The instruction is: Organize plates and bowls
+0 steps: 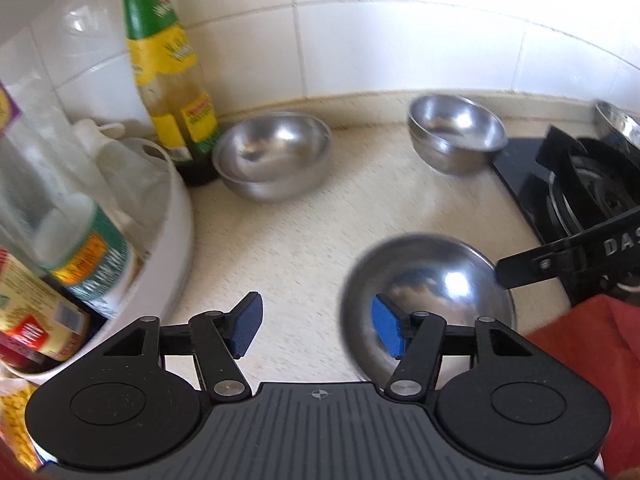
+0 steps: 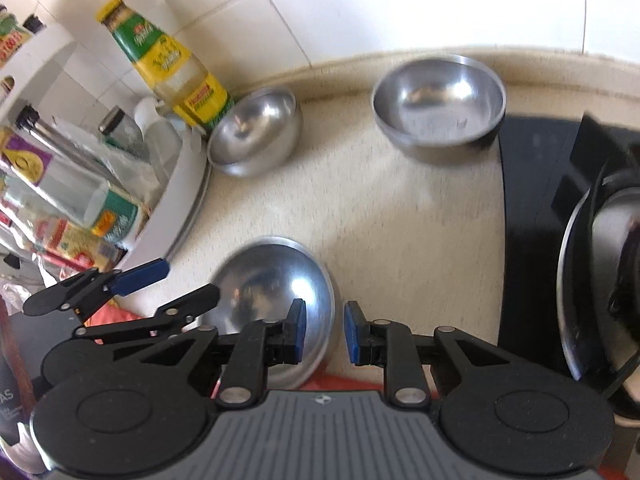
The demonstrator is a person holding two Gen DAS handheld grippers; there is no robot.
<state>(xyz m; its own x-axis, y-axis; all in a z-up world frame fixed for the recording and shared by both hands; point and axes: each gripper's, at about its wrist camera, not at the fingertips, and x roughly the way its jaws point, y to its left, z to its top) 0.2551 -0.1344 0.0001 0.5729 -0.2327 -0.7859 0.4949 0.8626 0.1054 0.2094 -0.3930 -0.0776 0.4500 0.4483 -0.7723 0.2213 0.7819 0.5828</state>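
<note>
Three steel bowls are on the beige counter. One bowl (image 1: 274, 156) (image 2: 256, 134) stands by the oil bottle at the back left. A second bowl (image 1: 456, 138) (image 2: 438, 106) stands at the back beside the stove. The nearest bowl (image 1: 432, 288) (image 2: 272, 284) is in front. My left gripper (image 1: 318, 330) is open, its right finger over the near bowl's left rim; it also shows in the right wrist view (image 2: 152, 292). My right gripper (image 2: 325, 332) is partly open, straddling the near bowl's right rim without touching it; one finger shows in the left wrist view (image 1: 560, 260).
A green and yellow oil bottle (image 1: 168, 72) (image 2: 172, 68) stands at the tiled wall. A white round rack (image 1: 176, 216) (image 2: 180, 200) with bottles and packets is at the left. A black gas stove (image 1: 580, 184) (image 2: 532, 216) with a steel pan (image 2: 600, 280) is at the right. Red cloth (image 1: 584, 344) lies near.
</note>
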